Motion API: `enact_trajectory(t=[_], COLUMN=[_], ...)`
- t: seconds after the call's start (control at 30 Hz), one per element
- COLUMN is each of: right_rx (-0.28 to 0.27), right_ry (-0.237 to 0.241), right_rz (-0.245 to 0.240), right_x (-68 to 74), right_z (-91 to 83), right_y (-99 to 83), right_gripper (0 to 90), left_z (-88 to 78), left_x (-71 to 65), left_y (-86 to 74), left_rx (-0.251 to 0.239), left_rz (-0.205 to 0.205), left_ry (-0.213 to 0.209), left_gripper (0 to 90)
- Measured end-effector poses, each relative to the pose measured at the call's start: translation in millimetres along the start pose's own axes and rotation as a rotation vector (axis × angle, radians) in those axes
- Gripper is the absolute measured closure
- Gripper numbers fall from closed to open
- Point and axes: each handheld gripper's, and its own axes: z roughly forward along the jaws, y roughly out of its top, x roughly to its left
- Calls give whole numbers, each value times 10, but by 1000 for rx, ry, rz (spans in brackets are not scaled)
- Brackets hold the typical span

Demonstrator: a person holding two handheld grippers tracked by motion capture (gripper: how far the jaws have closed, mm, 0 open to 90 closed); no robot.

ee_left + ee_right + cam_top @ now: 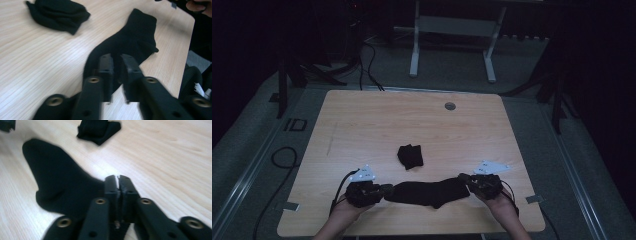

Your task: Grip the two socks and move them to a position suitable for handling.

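black sock lies flat, stretched out left to right on the near part of the table, between the two grippers, close to the front edge. left gripper is at the sock's left end, right gripper at its right end. in the left gripper view the sock runs away from the jaws toward the far corner of the table; the left gripper has its jaws nearly together with a narrow gap, sock fabric under and between them, so it reads as pinched on the sock end, frame is blurred though. in the right gripper view the right gripper has jaws pressed together, sock edge meeting them from the left; clamped on the sock edge as far as can be told. both hands come in from the bottom of the high view, each gripper with a grey three-cornered plate on top and a cable trailing off

second black sock, balled up, sits just behind the flat one toward mid-table, apart from it; also seen as a folded lump in the left gripper view and the right gripper view

table is light wood grain, rounded corners, a round grommet near the far edge. room is dark; grey carpet floor, cables on the floor at left, a white table frame beyond the far edge
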Motion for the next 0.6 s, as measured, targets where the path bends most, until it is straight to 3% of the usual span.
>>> enact_trajectory(t=[0.1, 0.23, 0.4, 0.47, 0.6], right_rx=[40, 78, 129, 118, 119], right_ry=[17, 5, -1, 7, 11], right_rz=[-16, -17, -12, 9, 2], right_x=[32, 5, -33, -41, 8], right_z=[110, 225, 331, 321, 282], right_y=[-43, -122, -224, -243, -278], right_gripper=[895, 895, 894, 894, 894], left_z=[159, 308, 344, 336, 317], left_x=[13, 75, 148, 156, 133], left_y=[26, -3, -68, -76, -102], left_rx=[54, 122, 125, 122, 126], left_rz=[7, 21, -16, -25, -27], left_ry=[23, 66, 64, 57, 44], left_gripper=[890, 891, 896, 896, 896])
